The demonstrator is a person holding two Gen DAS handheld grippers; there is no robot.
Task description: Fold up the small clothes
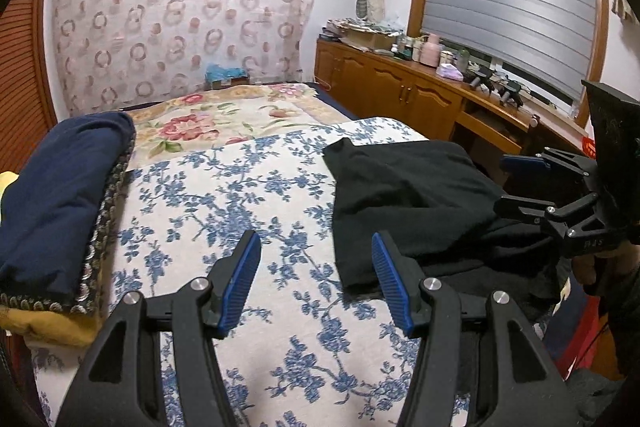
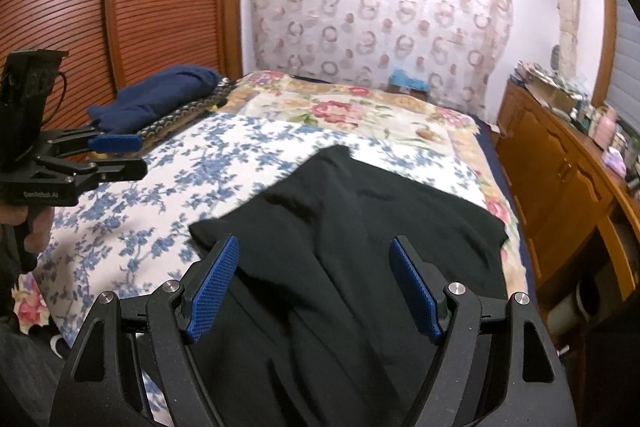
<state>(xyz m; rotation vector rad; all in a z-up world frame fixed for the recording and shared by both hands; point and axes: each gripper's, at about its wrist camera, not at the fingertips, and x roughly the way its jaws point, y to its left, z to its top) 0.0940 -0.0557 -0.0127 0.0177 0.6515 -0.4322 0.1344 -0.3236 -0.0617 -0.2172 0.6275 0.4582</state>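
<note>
Left tool [image 1: 316,279]: yours, jaws spread, nothing between them, above the blue-flowered bed sheet [image 1: 240,195].
Right tool [image 2: 314,287]: jaws spread wider, empty, over the black garment [image 2: 360,227].
Black garment: lies rumpled on the bed's right side.
Navy folded cloth [image 1: 60,187]: at the bed's left edge.
</note>
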